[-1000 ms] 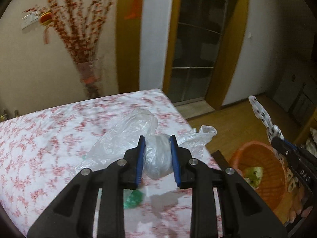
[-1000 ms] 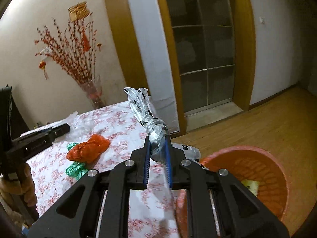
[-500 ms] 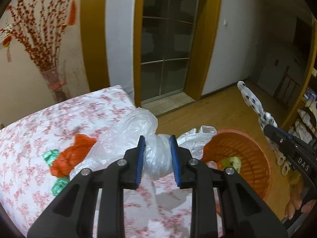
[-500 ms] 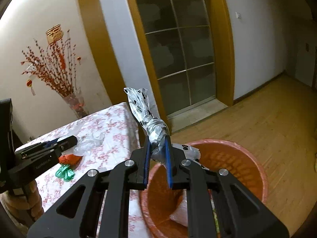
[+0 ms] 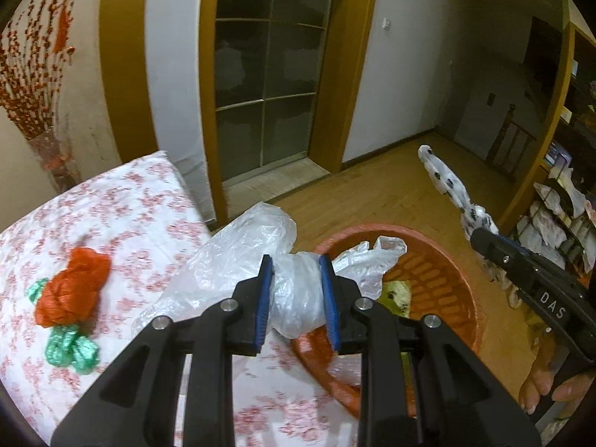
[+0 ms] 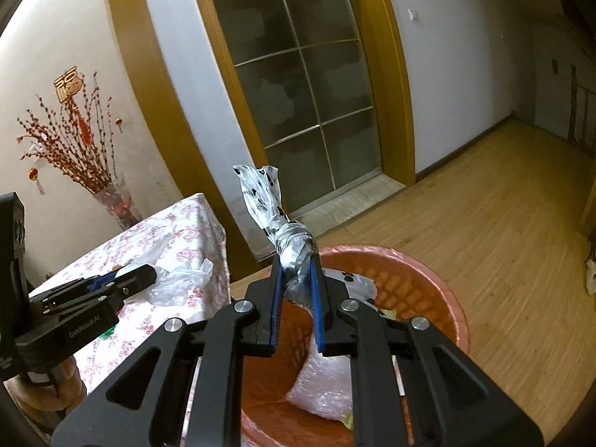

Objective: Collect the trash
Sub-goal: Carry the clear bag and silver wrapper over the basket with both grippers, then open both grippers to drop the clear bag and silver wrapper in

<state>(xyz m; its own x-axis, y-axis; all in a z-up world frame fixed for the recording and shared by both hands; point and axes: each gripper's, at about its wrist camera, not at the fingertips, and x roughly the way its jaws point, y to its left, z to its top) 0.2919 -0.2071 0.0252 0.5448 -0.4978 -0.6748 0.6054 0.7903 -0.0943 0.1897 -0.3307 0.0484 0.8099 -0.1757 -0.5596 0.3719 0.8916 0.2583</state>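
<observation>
Left hand-held gripper [image 5: 296, 292] clamped on clear plastic bag [image 5: 294, 294] at table [image 5: 141, 201] edge, right hand-held gripper [image 6: 296, 290] clamped on spotted bag [image 6: 294, 246] above orange basket [image 6: 428, 279]

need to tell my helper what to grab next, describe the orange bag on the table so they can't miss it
Start at the table with the red-flowered white cloth. On its left part lies the crumpled orange bag, apart from the clear plastic bag in the left tongs. A knotted green bag lies right against it; the orange one is the larger, bright lump.
</observation>
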